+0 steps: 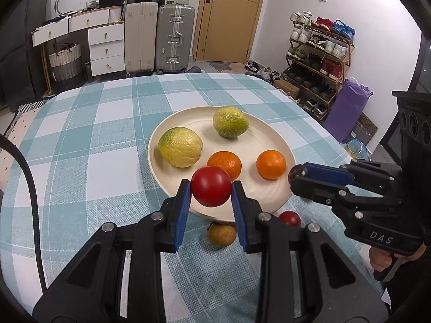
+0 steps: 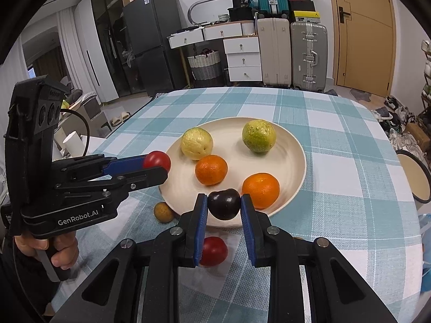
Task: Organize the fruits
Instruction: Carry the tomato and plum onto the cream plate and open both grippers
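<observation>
The left tool (image 1: pixel 211 187) grips a red fruit (image 1: pixel 211 186) over the plate (image 1: pixel 272 191) rim at 6 o'clock; the right tool (image 2: pixel 224 205) clamps a dark plum (image 2: pixel 225 204) at the rim beside an orange (image 2: pixel 260 189). On the plate sit two yellow-green fruits and two oranges. Still on the desk (image 1: pixel 89 161) just outside the rim: another red fruit (image 2: pixel 213 250) and a small brown fruit (image 2: pixel 163 212). I judge the task roughly two-thirds done. All the fruits are round, showing no clear long axis.
</observation>
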Demonstrator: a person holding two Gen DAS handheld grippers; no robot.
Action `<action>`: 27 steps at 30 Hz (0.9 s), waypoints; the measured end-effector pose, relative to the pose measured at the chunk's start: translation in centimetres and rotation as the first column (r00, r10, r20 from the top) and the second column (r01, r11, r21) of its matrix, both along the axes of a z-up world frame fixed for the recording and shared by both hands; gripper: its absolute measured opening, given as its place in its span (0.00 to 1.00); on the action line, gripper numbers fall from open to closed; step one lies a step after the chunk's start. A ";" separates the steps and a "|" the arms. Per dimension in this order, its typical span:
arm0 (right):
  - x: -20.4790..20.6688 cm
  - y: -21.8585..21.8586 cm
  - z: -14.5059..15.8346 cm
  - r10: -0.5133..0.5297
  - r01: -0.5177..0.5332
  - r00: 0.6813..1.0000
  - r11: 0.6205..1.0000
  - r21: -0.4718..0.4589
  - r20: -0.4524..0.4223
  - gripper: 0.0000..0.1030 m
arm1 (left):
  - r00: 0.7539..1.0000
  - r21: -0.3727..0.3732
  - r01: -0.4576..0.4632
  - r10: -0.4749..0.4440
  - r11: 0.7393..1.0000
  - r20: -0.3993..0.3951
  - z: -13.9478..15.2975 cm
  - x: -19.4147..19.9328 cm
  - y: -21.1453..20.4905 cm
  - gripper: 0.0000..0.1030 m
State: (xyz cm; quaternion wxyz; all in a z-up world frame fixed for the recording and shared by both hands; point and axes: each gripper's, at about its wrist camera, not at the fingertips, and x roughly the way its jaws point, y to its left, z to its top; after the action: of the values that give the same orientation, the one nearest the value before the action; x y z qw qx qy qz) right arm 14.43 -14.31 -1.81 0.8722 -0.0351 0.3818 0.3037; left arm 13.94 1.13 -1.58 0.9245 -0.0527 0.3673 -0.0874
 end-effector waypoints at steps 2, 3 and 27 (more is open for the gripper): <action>0.3 0.2 -0.2 0.001 -0.001 1.000 1.000 -0.002 -0.004 0.25 | 1.000 0.007 -0.003 0.003 1.000 -0.003 -0.2 0.5 -0.1 0.27; 0.3 0.2 -0.3 0.001 -0.001 1.000 1.000 -0.004 -0.005 0.25 | 1.000 0.010 -0.004 0.004 1.000 -0.006 -0.3 0.7 -0.1 0.27; 1.1 0.5 -1.3 -0.062 0.063 0.998 0.994 -0.086 0.010 0.29 | 0.999 0.048 -0.033 0.034 0.998 -0.026 -1.5 2.0 -0.2 0.31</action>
State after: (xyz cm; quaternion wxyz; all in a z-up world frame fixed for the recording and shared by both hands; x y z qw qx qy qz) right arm 15.54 -13.86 -3.10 0.8803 -0.0618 0.3924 0.2594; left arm 15.90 0.93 -3.07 0.9218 -0.0379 0.3808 -0.0623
